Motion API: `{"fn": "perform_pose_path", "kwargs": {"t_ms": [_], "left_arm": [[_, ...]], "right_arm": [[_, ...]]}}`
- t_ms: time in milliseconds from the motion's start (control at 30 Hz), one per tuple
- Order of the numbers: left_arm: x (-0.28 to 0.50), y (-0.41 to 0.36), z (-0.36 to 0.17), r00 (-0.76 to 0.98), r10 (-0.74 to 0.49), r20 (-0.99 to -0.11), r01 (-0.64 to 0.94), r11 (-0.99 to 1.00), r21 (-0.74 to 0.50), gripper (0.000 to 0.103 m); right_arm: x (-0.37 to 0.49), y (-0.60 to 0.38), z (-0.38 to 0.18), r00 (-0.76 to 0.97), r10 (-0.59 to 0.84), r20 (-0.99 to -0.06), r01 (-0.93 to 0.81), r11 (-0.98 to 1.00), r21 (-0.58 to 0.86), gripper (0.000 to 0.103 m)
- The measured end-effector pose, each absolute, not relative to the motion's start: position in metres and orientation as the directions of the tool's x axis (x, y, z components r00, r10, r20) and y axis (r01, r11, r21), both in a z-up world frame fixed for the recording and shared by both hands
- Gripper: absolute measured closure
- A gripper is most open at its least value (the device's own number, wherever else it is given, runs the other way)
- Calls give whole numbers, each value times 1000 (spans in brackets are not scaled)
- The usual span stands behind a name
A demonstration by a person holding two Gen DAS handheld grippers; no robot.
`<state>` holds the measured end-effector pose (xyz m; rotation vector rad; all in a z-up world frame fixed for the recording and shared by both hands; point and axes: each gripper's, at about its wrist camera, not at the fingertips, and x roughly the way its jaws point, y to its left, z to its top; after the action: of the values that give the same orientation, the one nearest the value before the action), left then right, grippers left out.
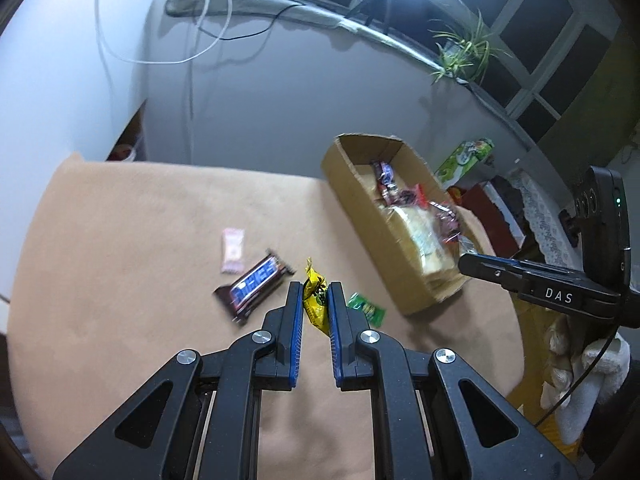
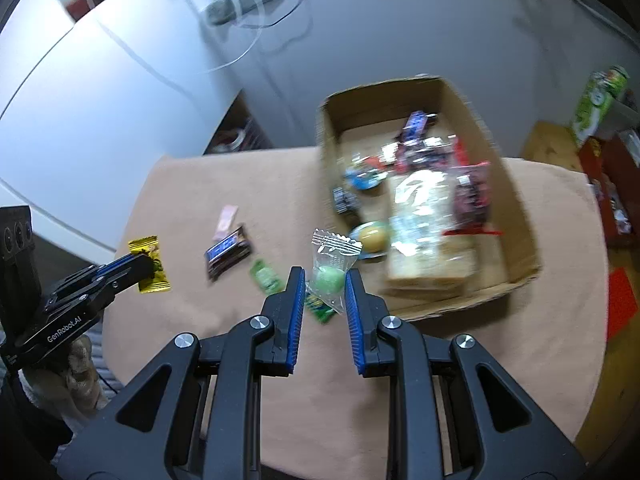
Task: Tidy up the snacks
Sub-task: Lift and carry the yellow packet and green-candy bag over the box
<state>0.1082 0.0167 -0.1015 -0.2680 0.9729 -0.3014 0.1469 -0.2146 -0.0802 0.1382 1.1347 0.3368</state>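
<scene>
My left gripper (image 1: 315,300) is shut on a yellow snack packet (image 1: 314,300) and holds it above the tan table; the packet also shows in the right wrist view (image 2: 150,266). My right gripper (image 2: 325,284) is shut on a clear wrapper with a green sweet (image 2: 330,274), held just in front of the cardboard box (image 2: 520,216). The box holds several snacks and a bread pack (image 2: 430,232). On the table lie a dark chocolate bar (image 1: 256,284), a pink packet (image 1: 233,249) and a green packet (image 1: 366,309).
The tan table (image 1: 140,240) stands against a grey wall (image 1: 260,100) with hanging cables. A green carton (image 1: 466,158), red boxes and a lace cloth stand to the right of the table. A plant (image 1: 464,52) sits on the window ledge.
</scene>
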Motion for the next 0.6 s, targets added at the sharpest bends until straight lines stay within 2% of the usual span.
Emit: {"fn": "perform_pose_path", "kwargs": {"t_ms": [600], "left_arm": [[162, -53, -102, 480, -437, -760, 238, 899, -367, 92]], "right_arm": [[170, -286, -87, 421, 234, -877, -55, 971, 232, 82]]}}
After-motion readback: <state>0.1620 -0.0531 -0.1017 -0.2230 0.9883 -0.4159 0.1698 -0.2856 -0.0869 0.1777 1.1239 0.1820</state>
